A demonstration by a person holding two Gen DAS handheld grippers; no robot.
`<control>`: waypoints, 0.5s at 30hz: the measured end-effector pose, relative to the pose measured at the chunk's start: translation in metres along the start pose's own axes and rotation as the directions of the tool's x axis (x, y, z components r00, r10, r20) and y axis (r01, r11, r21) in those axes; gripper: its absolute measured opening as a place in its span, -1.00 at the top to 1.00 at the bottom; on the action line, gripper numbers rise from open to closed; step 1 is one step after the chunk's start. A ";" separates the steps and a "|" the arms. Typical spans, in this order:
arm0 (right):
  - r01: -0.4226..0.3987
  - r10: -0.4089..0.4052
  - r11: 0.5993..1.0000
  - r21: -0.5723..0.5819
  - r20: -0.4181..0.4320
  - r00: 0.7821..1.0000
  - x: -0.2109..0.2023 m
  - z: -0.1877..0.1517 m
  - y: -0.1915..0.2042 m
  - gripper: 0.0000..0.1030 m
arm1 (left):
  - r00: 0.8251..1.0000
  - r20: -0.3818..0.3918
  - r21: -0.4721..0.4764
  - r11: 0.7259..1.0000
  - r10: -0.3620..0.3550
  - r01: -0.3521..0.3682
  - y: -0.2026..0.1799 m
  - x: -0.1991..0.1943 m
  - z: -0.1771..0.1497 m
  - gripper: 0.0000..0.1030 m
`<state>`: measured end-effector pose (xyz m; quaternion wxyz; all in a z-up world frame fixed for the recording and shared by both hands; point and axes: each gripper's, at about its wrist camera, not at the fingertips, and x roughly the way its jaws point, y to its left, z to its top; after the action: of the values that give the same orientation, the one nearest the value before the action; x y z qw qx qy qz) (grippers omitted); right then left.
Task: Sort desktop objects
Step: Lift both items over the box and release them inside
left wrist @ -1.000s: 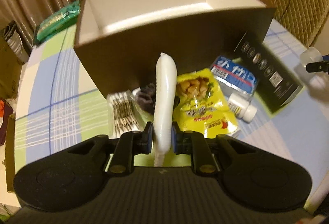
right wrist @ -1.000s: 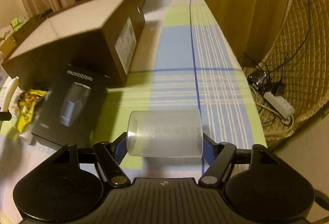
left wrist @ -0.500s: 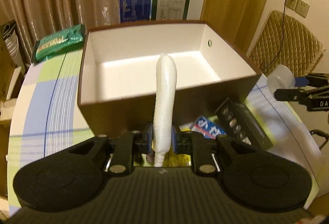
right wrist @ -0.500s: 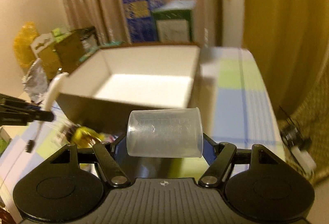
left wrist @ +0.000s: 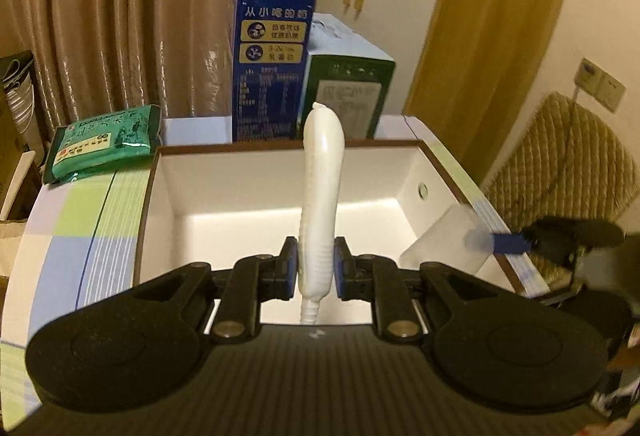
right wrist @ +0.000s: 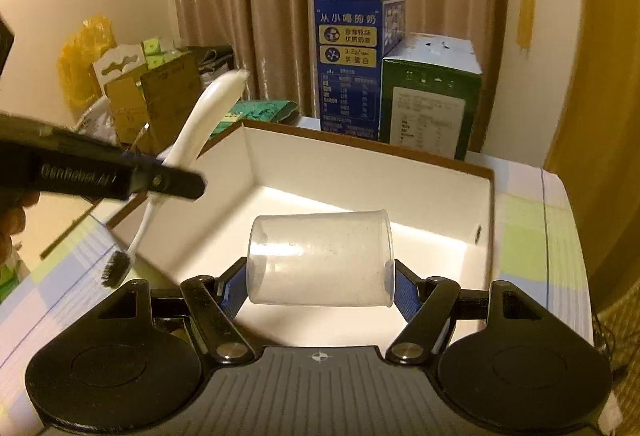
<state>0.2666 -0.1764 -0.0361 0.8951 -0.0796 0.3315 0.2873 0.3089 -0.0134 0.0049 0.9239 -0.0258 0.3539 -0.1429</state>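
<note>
Since both items appear bound for the brown box (left wrist: 442, 165), each is held above its white interior: left gripper (left wrist: 316, 268) clamped on the white toothbrush (left wrist: 322, 195), bristles down; right gripper (right wrist: 318, 290) pinching the clear plastic cup (right wrist: 320, 258) sideways, end to end. Probable reason: release drops them inside

- The right tongs (right wrist: 320, 286) clamp a clear cup (right wrist: 320, 258) lying sideways over the open box (right wrist: 400, 203).
- The left tongs (right wrist: 176, 185) grip a white toothbrush (right wrist: 192, 139), bristles down, above the box's left edge.
</note>
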 end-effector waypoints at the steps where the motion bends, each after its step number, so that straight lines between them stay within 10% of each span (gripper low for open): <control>1: 0.002 -0.002 1.000 -0.003 -0.008 1.000 0.007 0.004 -0.001 -0.34 | 1.000 -0.005 -0.007 1.000 0.004 -0.004 0.001 0.006 0.003 0.72; 15: 0.030 -0.027 0.999 0.016 -0.167 0.986 0.080 0.016 -0.035 -0.34 | 0.972 -0.233 -0.174 0.981 0.040 -0.082 0.033 0.116 -0.004 0.76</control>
<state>0.3441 -0.1631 -0.0768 0.8689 -0.1001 0.4068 0.2636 0.3971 -0.0145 -0.0779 0.8747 -0.0830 0.4701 -0.0834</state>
